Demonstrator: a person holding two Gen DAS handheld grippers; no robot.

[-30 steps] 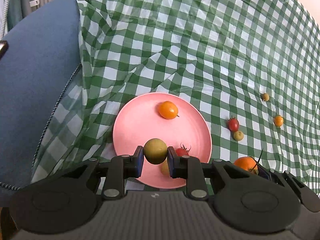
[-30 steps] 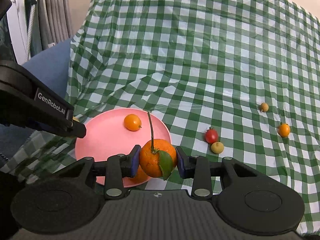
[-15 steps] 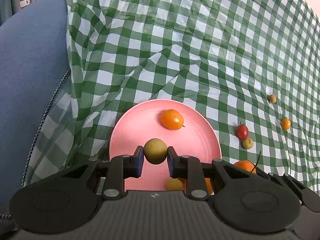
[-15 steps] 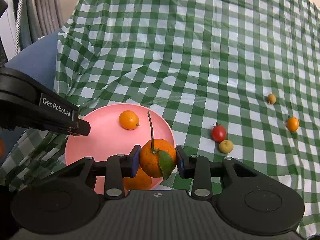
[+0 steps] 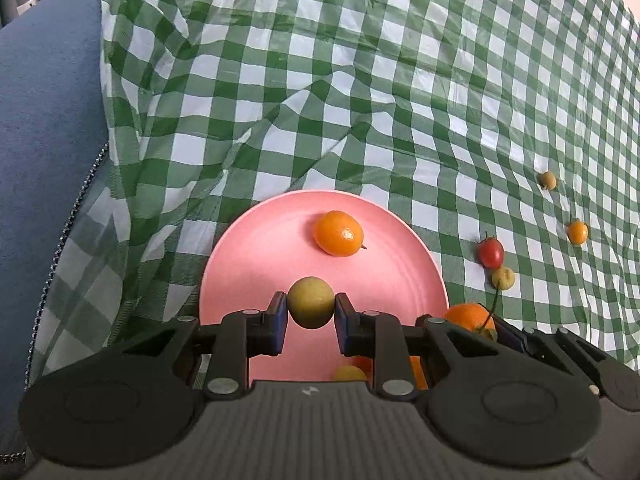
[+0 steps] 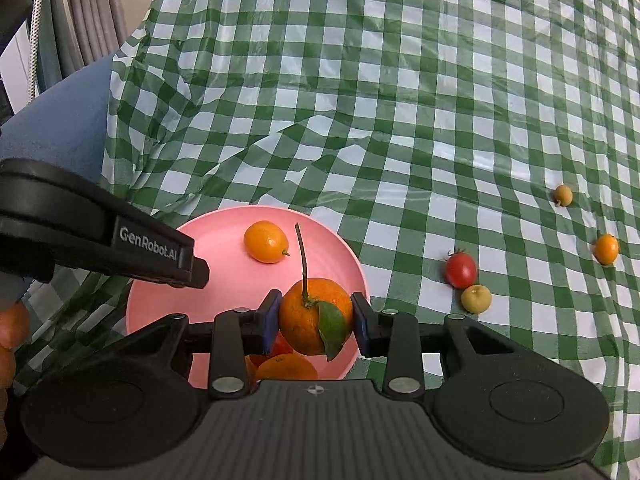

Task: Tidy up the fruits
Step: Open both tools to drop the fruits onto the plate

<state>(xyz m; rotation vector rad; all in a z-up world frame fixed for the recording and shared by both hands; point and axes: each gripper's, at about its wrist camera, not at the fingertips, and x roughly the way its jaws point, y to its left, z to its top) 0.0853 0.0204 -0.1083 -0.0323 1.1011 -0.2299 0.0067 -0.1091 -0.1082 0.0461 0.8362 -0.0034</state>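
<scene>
Tongs [image 5: 311,309] tilt down, gripping fruit over plate [image 5: 256,248].

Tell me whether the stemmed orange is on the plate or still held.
Held. The right hand-held gripper is shut on the orange, both pads against its sides, above the pink plate.

The only readable text is "GenRobot.AI", printed white on the left gripper's [image 6: 192,274] black arm.
</scene>
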